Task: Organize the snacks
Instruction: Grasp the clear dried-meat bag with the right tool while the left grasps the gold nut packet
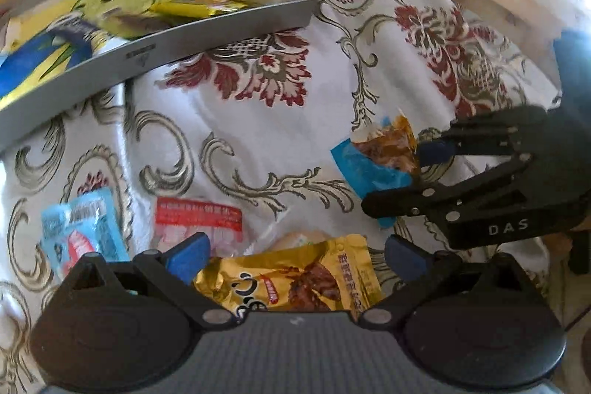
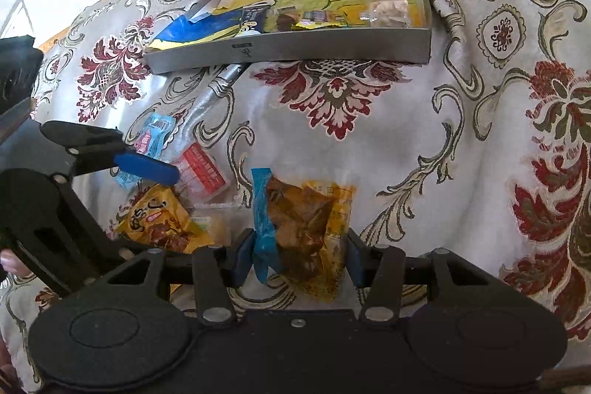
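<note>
The right gripper (image 2: 300,259) has its blue pads on either side of a clear packet with a blue end and brown contents (image 2: 303,224). The pads sit against the packet's two edges, so it looks gripped, though how firmly I cannot tell. The packet's long axis runs away from the gripper, crosswise to the closing direction, with its far end pointing towards the grey tray (image 2: 295,45).

The left gripper (image 1: 295,255) is spread wide and holds nothing. A gold packet (image 1: 295,277) lies directly between and just ahead of its pads, long axis running across the gap. A red-labelled packet (image 1: 199,218) and a light blue packet (image 1: 83,231) lie near it, to the left on the patterned cloth (image 1: 258,120) covering the surface.

The tray sits well beyond both grippers at the back of the surface, already holding several snacks on a cartoon-printed liner. By my reading, the right gripper's packet has a straight forward path to the tray, while the left gripper is much nearer the gold packet.
</note>
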Tool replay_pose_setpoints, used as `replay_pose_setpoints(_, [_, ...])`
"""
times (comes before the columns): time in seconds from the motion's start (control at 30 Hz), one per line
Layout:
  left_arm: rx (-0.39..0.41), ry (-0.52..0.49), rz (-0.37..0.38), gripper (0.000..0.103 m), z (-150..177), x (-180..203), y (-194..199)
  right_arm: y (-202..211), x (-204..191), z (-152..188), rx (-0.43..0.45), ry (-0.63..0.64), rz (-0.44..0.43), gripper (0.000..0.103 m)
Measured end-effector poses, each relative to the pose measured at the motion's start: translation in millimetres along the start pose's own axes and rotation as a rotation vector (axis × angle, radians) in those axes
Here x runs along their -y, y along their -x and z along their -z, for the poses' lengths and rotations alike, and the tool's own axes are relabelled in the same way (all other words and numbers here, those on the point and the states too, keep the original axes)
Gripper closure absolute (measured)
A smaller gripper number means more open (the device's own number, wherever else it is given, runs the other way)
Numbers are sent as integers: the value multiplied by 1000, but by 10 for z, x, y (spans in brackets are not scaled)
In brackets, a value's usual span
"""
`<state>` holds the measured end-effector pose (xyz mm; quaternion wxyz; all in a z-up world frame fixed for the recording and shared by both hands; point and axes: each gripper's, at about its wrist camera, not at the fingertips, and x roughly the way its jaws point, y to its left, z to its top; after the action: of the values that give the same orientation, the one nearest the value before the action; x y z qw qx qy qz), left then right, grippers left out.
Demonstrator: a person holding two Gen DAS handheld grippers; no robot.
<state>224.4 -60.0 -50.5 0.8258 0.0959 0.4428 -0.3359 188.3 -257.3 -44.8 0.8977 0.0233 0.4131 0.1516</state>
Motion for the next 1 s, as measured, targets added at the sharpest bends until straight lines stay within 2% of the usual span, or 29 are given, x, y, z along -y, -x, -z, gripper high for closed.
replay_pose_setpoints(0.1, [-2, 35, 24, 1, 46, -91, 94, -1, 17, -1, -1, -9, -1, 51])
replay_pose_setpoints(0.47, [-38, 88, 24, 1, 345, -159, 273, -20, -21, 21, -12, 11, 4, 51])
replay_pose_setpoints(0.8, [-17, 222, 0, 2, 265, -267, 182, -56, -53, 33, -20, 22, 3, 51])
replay_pose_setpoints(1.0, [-32, 199, -27, 14, 239, -303, 137, -86, -67, 27, -26, 28, -7, 51])
